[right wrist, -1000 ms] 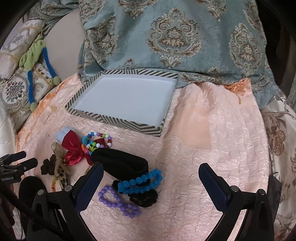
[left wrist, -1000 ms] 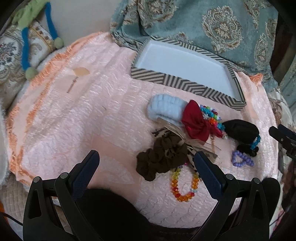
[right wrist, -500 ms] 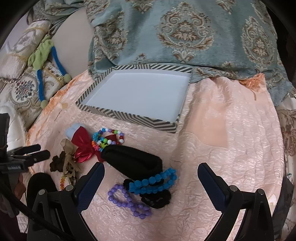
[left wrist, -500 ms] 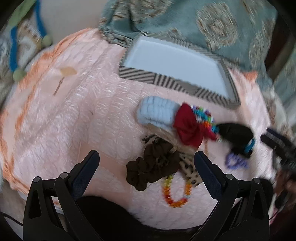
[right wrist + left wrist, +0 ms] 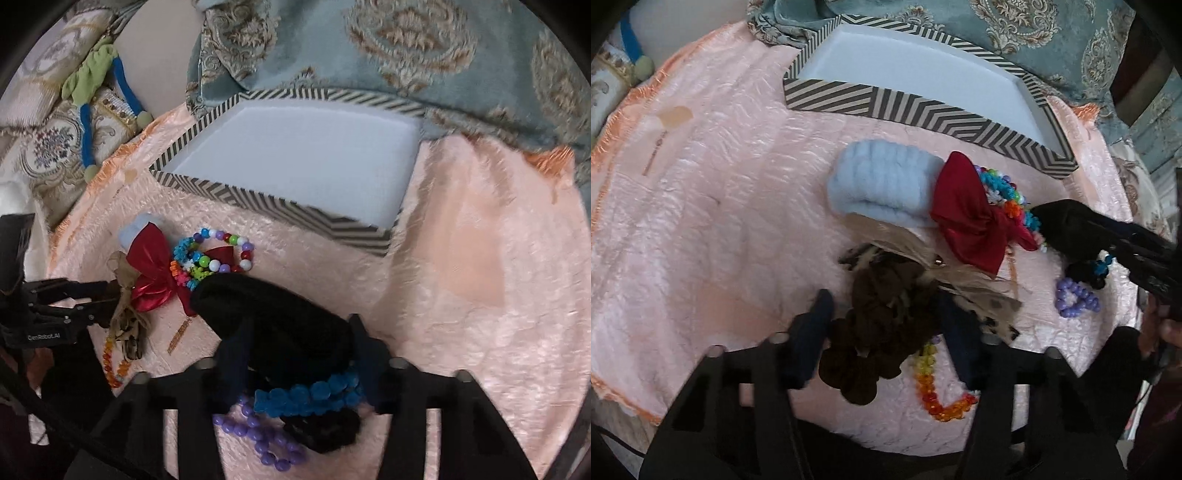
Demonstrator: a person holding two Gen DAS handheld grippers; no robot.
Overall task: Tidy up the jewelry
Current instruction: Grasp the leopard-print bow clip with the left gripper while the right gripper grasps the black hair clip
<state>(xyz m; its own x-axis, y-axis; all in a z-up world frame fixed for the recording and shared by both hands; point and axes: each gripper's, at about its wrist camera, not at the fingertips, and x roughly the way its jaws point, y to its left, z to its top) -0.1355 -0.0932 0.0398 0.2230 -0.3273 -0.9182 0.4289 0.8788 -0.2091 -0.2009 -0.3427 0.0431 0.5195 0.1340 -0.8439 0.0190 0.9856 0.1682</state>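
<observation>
Box (image 5: 916, 107) with chevron-striped walls sits at the far side of the peach quilted cloth (image 5: 713, 206), and its pale floor holds nothing. It backs against a teal damask fabric (image 5: 388, 48), so free cloth lies only on its near side and to its left and right.

Bare peach cloth fills the left of the left wrist view out to the orange fringe. Rightward comes the jewelry heap: a light blue fuzzy band (image 5: 882, 192), a red satin bow (image 5: 971, 218) overlapping it, and a multicolour bead bracelet (image 5: 218, 254) just beyond the bow. Nearer lies a dark brown scrunchie (image 5: 882, 328) with a leopard-print piece (image 5: 990, 302) against it and an orange-to-yellow bead strand (image 5: 934, 391) curling out below.

The left gripper (image 5: 886, 332) has its jaws spread to either side of the brown scrunchie, close against it but not pinching.

Further right, the right gripper (image 5: 295, 354) straddles a black fabric band (image 5: 273, 317), jaws parted around it; whether they press it I cannot tell. A blue bead bracelet (image 5: 306, 397) and a black scrunchie (image 5: 325, 428) lie just in front, with a purple bead bracelet (image 5: 258, 439) beside them. Open cloth runs to the right edge.
</observation>
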